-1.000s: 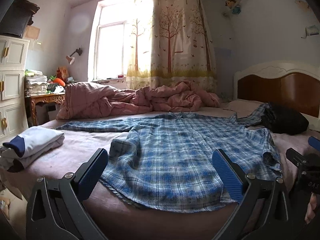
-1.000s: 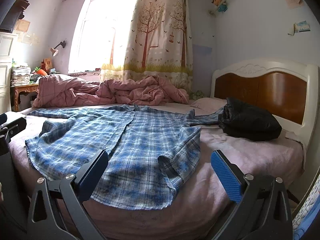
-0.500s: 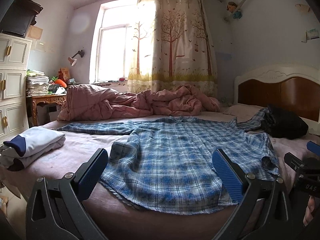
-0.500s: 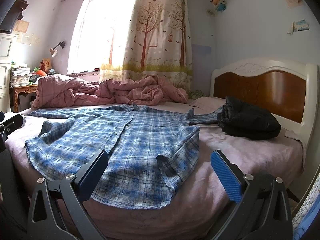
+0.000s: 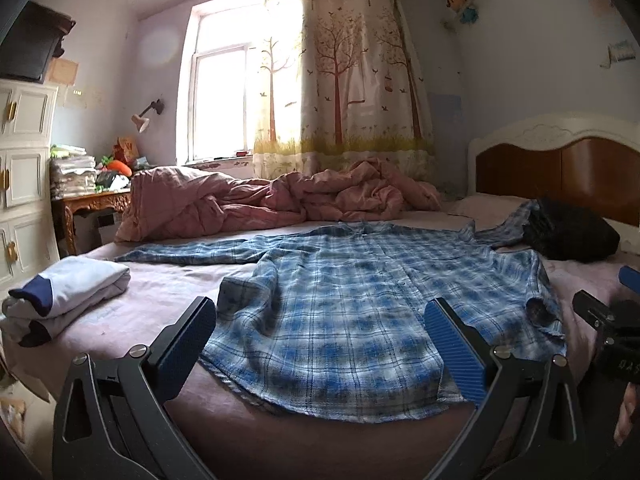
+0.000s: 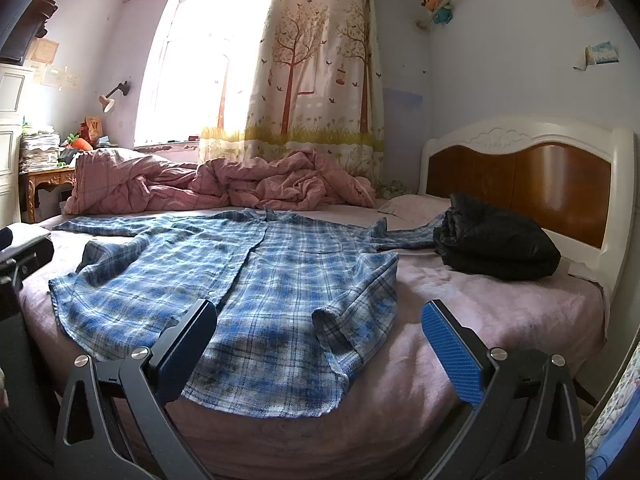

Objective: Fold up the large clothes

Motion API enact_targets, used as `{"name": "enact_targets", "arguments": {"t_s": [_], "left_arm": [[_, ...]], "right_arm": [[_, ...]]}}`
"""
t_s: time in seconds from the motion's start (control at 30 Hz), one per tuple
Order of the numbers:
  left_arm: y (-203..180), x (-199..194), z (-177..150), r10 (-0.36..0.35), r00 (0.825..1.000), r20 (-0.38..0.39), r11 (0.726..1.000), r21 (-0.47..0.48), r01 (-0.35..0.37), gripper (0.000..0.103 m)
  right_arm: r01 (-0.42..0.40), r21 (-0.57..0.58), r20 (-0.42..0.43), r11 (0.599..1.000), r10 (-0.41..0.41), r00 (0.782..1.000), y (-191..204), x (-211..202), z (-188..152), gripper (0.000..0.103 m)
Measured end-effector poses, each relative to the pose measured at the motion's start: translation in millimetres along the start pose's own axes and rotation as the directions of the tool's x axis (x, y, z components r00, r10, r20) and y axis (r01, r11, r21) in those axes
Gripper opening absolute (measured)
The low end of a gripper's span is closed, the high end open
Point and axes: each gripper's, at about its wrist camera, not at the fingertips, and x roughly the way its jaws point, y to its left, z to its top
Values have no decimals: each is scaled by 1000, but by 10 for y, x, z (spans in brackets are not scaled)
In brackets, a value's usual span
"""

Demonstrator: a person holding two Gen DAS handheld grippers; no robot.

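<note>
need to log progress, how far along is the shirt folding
Done: plaid shirt lies spread flat on the bed; a white garment is already folded. In hand: nothing, left gripper and right gripper are open. Left: every fold.

The left gripper (image 5: 320, 344) is held level with its two fingers (image 5: 188, 336) spread wide, blue pads facing inward, nothing between them. The right gripper (image 6: 318, 340) matches that pose, fingers (image 6: 448, 348) equally wide apart and gripping nothing (its black body also shows at the right edge of the left wrist view, with a bit of the person's hand (image 5: 626, 416) beneath it).
</note>
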Motion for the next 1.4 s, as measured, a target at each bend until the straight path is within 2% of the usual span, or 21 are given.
{"name": "enact_targets", "arguments": {"t_s": [0.27,0.37,0.43,0.53,0.63,0.7,0.77,0.83,0.93,0.97,1.0,1.03,1.1,1.17,1.23,1.3,1.33,1.37,1.4], "left_arm": [[-38,-47,27,-4,1000,20,1000,31,3,103],[-47,-122,41,-64,998,19,997,52,63,103],[-77,-176,21,-50,998,28,997,61,48,103],[-119,-137,18,-55,998,-5,995,82,55,103],[-119,-83,-4,-65,996,-63,993,98,71,103],[-119,-71,-59,-62,995,-76,991,114,70,103],[-120,-13,-101,-50,995,-87,991,119,61,103],[-162,123,-132,-55,989,-135,988,139,74,103],[-226,313,-226,-58,978,-201,975,199,99,103],[-232,368,-268,-43,977,-210,972,219,90,103],[-233,431,-306,-39,974,-223,969,230,92,103],[-231,488,-330,-54,970,-238,967,228,110,103],[-232,609,-379,-77,957,-279,964,225,143,103],[-259,740,-434,-38,947,-319,963,243,120,103],[-217,823,-487,-2,942,-335,974,211,77,103],[-106,863,-510,-22,936,-352,989,132,72,103],[-46,884,-509,-29,939,-342,993,99,66,103],[-9,907,-508,-15,944,-330,995,86,46,103],[19,952,-516,48,946,-319,995,99,-17,103]], "right_arm": [[4,7,-34,1000,-4,999,-41,54,-1,103],[5,4,-36,1000,-5,999,-57,40,-4,103],[13,-6,-38,1000,-13,999,-54,43,-1,103],[75,-40,-80,996,-78,994,-38,124,-10,103],[52,-25,-135,998,-55,989,-80,195,15,103],[43,-27,-133,999,-46,990,-94,190,31,103],[19,-57,-156,998,-27,987,-51,216,45,103],[-18,-100,-176,995,0,984,28,251,48,103],[-112,-167,-254,980,67,965,165,356,5,103],[-194,-175,-329,965,128,936,214,424,-23,103],[-241,-170,-374,956,164,913,253,459,-44,103],[-265,-169,-398,949,180,899,296,495,-68,103],[-293,-203,-403,934,193,895,406,545,-132,103],[-278,-291,-412,915,142,900,556,654,-236,103],[-235,-346,-400,908,83,913,642,764,-314,103],[-208,-336,-397,919,62,916,633,834,-356,103],[-191,-316,-396,929,54,917,599,862,-377,103],[-167,-297,-389,940,41,920,558,876,-389,103],[-149,-283,-384,948,30,923,487,876,-379,103]]}}
